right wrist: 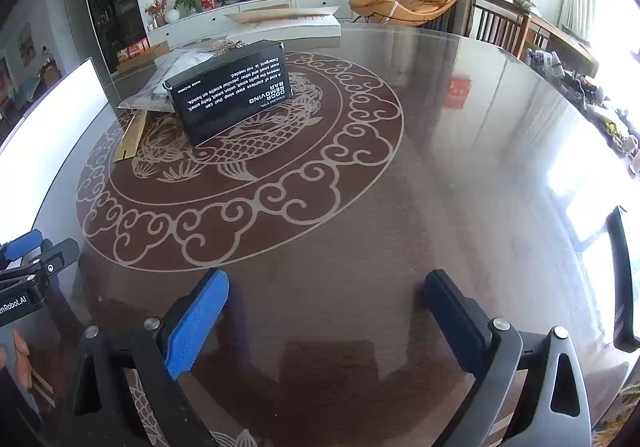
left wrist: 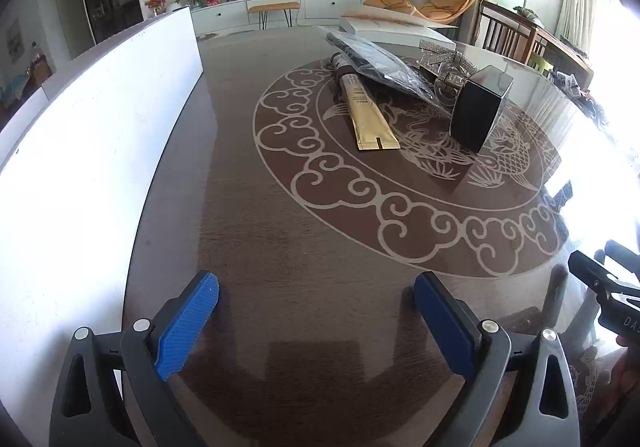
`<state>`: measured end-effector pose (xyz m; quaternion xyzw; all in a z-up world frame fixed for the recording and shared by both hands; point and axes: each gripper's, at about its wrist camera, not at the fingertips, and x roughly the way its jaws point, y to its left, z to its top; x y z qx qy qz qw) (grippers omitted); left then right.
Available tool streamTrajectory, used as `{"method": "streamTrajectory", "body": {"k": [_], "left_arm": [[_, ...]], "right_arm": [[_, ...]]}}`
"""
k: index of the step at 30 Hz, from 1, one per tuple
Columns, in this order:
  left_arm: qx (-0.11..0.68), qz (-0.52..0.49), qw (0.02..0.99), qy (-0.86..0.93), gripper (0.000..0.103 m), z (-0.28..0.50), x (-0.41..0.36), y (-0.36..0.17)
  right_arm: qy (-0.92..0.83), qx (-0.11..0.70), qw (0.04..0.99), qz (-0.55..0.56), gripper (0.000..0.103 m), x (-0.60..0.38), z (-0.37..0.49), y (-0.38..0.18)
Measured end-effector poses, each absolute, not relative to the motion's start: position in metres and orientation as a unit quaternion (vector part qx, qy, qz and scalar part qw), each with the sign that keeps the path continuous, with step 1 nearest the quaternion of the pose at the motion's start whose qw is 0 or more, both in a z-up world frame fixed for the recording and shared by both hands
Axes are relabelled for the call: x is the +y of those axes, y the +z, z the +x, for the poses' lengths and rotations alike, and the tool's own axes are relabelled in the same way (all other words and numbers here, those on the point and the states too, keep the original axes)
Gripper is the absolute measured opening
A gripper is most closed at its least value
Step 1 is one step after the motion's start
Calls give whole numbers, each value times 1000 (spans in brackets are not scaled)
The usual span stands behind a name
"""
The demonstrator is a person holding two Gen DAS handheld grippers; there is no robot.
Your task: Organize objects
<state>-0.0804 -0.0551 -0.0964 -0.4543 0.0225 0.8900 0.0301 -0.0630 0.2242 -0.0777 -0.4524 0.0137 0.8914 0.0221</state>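
A black box (left wrist: 480, 107) with white print stands on the round patterned table; it also shows in the right wrist view (right wrist: 232, 91). Beside it lie a gold sachet (left wrist: 370, 115), a dark plastic bag (left wrist: 380, 63) and a clear glittery item (left wrist: 450, 67). In the right wrist view the gold sachet (right wrist: 130, 137) and the plastic bag (right wrist: 160, 91) lie left of the box. My left gripper (left wrist: 316, 287) is open and empty over the table's near part. My right gripper (right wrist: 326, 283) is open and empty, well short of the box.
A white board (left wrist: 80, 151) stands along the table's left edge. A flat white box (left wrist: 396, 33) lies at the table's far side. Wooden chairs (left wrist: 516, 35) stand at the right. The right gripper's body (left wrist: 608, 287) shows at the left view's right edge.
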Motion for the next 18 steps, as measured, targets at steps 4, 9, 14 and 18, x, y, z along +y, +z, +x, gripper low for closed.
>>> {"method": "streamTrajectory", "body": {"k": [4, 9, 14, 18], "left_arm": [[23, -457, 35, 889, 103, -82, -54, -97], [23, -457, 35, 889, 103, -82, -54, -97], [23, -457, 35, 889, 103, -82, -54, -97], [22, -457, 33, 889, 103, -83, -54, -96]], "right_arm": [[888, 6, 21, -459, 103, 221, -64, -79], [888, 6, 21, -459, 103, 221, -65, -79], [888, 6, 21, -459, 103, 221, -65, -79], [888, 6, 21, -459, 103, 221, -65, -80]]}}
